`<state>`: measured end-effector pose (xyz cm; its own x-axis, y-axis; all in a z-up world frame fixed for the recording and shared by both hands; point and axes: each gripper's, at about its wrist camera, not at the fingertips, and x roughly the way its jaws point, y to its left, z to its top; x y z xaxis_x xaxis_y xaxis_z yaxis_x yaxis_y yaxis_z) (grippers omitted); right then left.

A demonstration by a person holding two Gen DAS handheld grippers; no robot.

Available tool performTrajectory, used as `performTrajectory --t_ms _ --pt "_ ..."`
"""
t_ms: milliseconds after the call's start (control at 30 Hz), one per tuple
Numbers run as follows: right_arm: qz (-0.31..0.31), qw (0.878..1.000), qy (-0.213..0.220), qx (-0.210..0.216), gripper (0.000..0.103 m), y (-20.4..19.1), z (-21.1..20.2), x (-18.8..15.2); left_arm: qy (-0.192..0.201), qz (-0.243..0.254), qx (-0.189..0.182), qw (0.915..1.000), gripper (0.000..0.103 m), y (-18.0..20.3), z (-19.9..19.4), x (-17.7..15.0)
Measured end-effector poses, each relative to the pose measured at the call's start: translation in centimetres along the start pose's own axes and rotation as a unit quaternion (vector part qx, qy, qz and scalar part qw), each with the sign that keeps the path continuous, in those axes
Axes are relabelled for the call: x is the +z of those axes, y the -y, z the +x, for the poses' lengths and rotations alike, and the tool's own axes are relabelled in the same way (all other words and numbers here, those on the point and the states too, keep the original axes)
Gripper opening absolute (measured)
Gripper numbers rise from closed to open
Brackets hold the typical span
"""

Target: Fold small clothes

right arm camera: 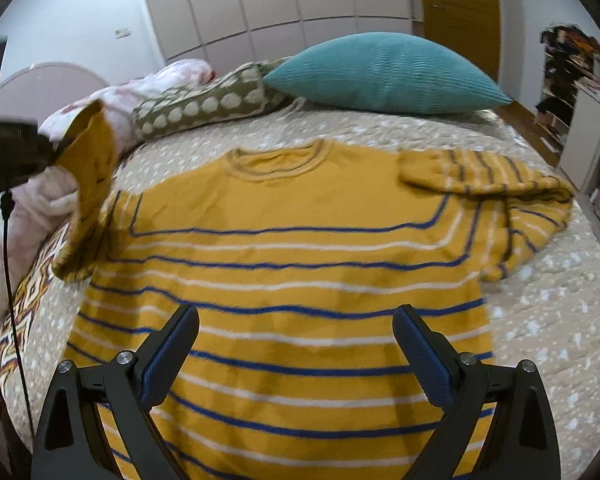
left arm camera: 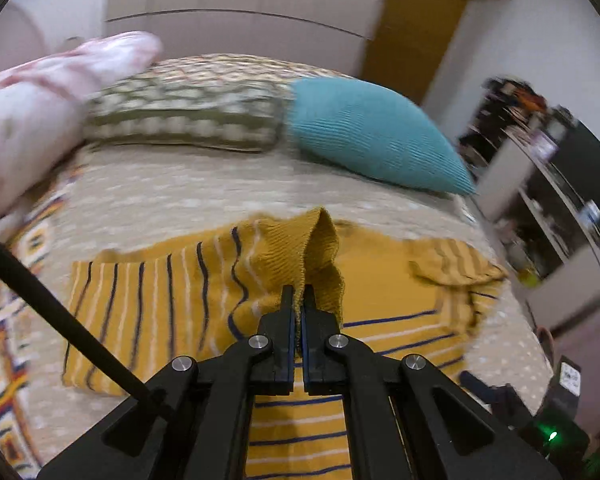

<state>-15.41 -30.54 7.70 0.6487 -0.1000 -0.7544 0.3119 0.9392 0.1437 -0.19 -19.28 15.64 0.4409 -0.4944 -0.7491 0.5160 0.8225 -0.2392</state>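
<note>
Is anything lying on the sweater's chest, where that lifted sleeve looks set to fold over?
Nothing visible: the yellow striped sweater lies bare across its chest. The left gripper pinches its sleeve cuff.

Bed [right arm camera: 540, 320] w/ striped sweater [right arm camera: 292, 248], teal pillow [right arm camera: 384, 72], dotted pillow [right arm camera: 204, 106].

The sweater [right arm camera: 284, 256] is mustard yellow with blue and white stripes. At twelve o'clock lies a teal ribbed cushion [right arm camera: 384, 72], at ten an olive pillow [right arm camera: 204, 106] with cream dots. The bedspread [right arm camera: 540, 320] is beige, flecked white. The blurred bundle [left arm camera: 40, 100] seems pink-and-white.
</note>
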Motion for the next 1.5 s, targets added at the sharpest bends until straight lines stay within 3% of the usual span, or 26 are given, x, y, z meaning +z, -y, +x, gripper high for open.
performTrajectory --t_ms 133,167,200,267,333,400,467,567,667,733,767,800,833,867,1033,1133,1233,1367,1500 --pt "0.016 1.0 0.0 -0.018 0.1 2.3 -0.2 0.1 -0.036 0.026 -0.02 0.9988 0.003 3.5 5.2 -1.7" --pt "0.019 1.0 -0.001 -0.02 0.1 2.7 -0.2 0.1 -0.045 0.029 -0.022 0.9983 0.01 3.7 6.3 -2.4" --pt "0.022 0.999 -0.005 -0.026 0.1 3.2 -0.1 0.0 -0.058 0.031 -0.025 0.9975 0.029 3.6 7.3 -2.9" --pt "0.027 0.999 -0.008 -0.03 0.1 3.8 -0.1 -0.1 -0.083 0.021 -0.029 0.9959 0.053 2.5 8.5 -4.0" --pt "0.027 0.999 -0.01 -0.025 0.1 3.9 0.1 0.1 -0.076 0.009 -0.029 0.9966 0.053 1.1 7.7 -4.7" --pt "0.015 1.0 -0.007 -0.018 0.1 3.6 0.3 0.8 -0.054 0.016 -0.013 0.9983 0.069 -0.8 5.4 -5.1" --pt "0.004 1.0 -0.007 -0.012 0.1 2.9 1.0 1.5 -0.023 0.023 0.028 0.9991 0.078 -2.8 3.1 -5.5" --pt "-0.013 1.0 -0.007 0.002 0.1 1.7 2.6 3.0 0.007 0.024 0.086 0.996 0.078 -6.7 -0.2 -6.7" --pt "-0.041 0.999 -0.02 -0.003 0.096 0.1 5.4 4.5 -0.003 0.009 0.13 0.9915 0.078 -10.0 -1.1 -8.2" --pt "-0.054 0.998 -0.038 -0.019 0.08 -0.6 7.9 5.3 -0.02 -0.008 0.158 0.9871 0.078 -12.4 -1.1 -9.4" --pt "-0.058 0.997 -0.053 -0.024 0.047 -1.0 9.5 5.4 -0.029 -0.019 0.165 0.9856 0.078 -13.8 -1.1 -9.9" --pt "-0.059 0.996 -0.069 -0.015 0.022 -1.2 10.8 5.5 -0.041 -0.033 0.171 0.9839 0.078 -15.2 -1.0 -10.5" --pt "-0.055 0.995 -0.079 0.001 0.021 -1.4 11.7 5.6 -0.045 -0.041 0.173 0.9831 0.078 -15.9 -1.1 -10.9" --pt "-0.057 0.996 -0.067 -0.002 0.012 -1.5 11.5 5.7 -0.048 -0.049 0.175 0.9821 0.078 -16.8 -1.1 -11.2" --pt "-0.077 0.997 0.017 0.017 0.01 -1.8 6.1 7.0 -0.04 -0.065 0.183 0.9802 0.078 -18.3 -1.7 -11.6" --pt "-0.042 0.997 0.062 -0.021 0.01 0.7 3.5 7.9 -0.042 -0.05 0.181 0.9814 0.078 -17.4 -1.1 -11.6" --pt "0.002 0.998 0.042 -0.05 0.011 4.0 4.6 7.9 -0.056 -0.029 0.189 0.98 0.078 -15.8 0.2 -11.7" --pt "-0.01 0.997 0.005 -0.078 0.011 5.1 7.0 6.5 -0.07 -0.026 0.196 0.9779 0.078 -15.1 2.1 -11.5" --pt "0.002 0.997 0.02 -0.074 0.011 5.9 6.3 6.1 -0.071 -0.045 0.223 0.9712 0.078 -16.2 3.6 -10.4"
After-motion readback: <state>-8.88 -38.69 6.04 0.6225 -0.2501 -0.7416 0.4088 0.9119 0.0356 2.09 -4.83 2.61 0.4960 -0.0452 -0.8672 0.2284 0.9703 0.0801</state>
